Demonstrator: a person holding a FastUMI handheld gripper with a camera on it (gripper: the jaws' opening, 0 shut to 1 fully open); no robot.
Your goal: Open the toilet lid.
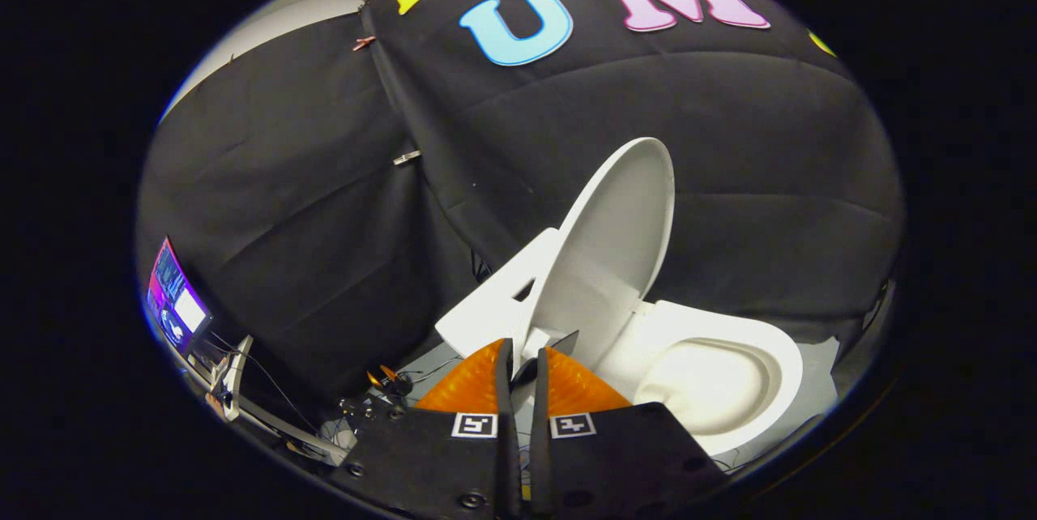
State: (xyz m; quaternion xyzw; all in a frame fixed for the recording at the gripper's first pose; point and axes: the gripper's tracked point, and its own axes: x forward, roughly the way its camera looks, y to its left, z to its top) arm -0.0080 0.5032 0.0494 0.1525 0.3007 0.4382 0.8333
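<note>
Lid [620,236] upright just beyond nearly closed fingers [525,362], seemingly not gripped.

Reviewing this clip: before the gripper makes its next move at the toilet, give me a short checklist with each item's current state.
1. Toilet lid raised: ok, it stands up, tilted back over the tank.
2. Lid resting firmly against the tank: cannot tell.
3. Seat still down on the bowl: ok.
4. Gripper free of the lid: ok, fingers nearly closed with a narrow gap, nothing between them, just short of the lid's hinge end.
5. Retreat path clear of cables on the floor beside the fingers: cannot tell.
</note>
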